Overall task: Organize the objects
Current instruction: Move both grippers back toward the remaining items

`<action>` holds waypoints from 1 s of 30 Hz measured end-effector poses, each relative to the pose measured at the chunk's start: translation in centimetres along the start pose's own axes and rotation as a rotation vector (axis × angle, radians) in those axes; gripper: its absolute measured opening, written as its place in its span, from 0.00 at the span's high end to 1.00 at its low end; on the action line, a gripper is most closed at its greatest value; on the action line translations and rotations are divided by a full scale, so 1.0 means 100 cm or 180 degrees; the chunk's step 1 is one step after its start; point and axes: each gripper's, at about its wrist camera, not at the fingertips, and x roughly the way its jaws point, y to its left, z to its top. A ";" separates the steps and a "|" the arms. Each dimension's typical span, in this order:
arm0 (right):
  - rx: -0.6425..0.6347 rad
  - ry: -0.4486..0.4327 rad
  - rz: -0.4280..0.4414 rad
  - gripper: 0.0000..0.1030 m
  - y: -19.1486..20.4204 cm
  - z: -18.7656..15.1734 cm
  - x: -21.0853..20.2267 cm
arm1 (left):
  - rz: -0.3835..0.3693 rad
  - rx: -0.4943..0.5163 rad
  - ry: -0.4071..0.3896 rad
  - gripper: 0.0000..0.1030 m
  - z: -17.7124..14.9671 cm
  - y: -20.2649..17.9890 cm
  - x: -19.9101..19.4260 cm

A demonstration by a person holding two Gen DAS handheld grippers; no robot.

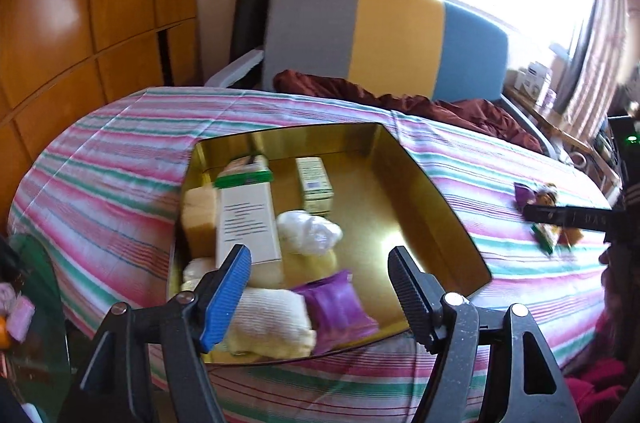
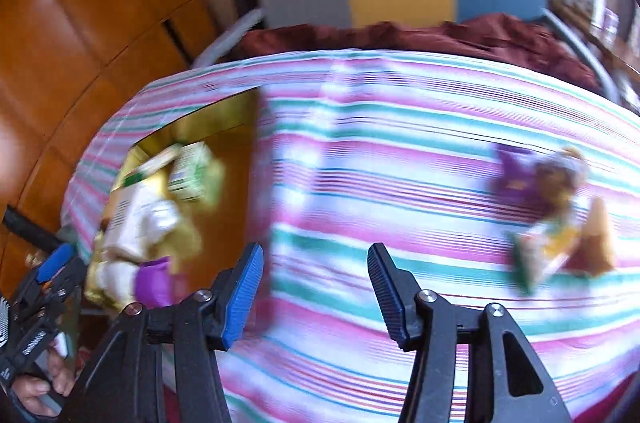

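A gold tray [image 1: 404, 183] lies on the striped bed sheet. It holds a long white box [image 1: 248, 223], a small box [image 1: 316, 183], a yellow sponge [image 1: 198, 219], a white crumpled bag [image 1: 308, 231], a purple packet [image 1: 336, 303] and a folded pale cloth [image 1: 272, 319]. My left gripper [image 1: 320, 275] hovers open over the tray's near end, above the purple packet, with nothing between its pads. My right gripper [image 2: 316, 283] is open and empty over bare sheet, right of the tray [image 2: 240, 191]. Loose snack packets [image 2: 552, 223] lie further right, blurred.
A maroon blanket [image 1: 460, 111] is bunched against the grey, yellow and blue headboard [image 1: 396, 35]. A wooden wardrobe [image 1: 80, 23] stands at the left and a cluttered shelf [image 1: 536, 83] under the window at the right. A hand [image 2: 36, 387] grips the left tool.
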 end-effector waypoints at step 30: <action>0.2625 -0.0530 -0.0407 0.37 -0.268 -0.027 -0.041 | -0.0901 0.1204 0.0427 0.27 -0.019 -0.202 0.045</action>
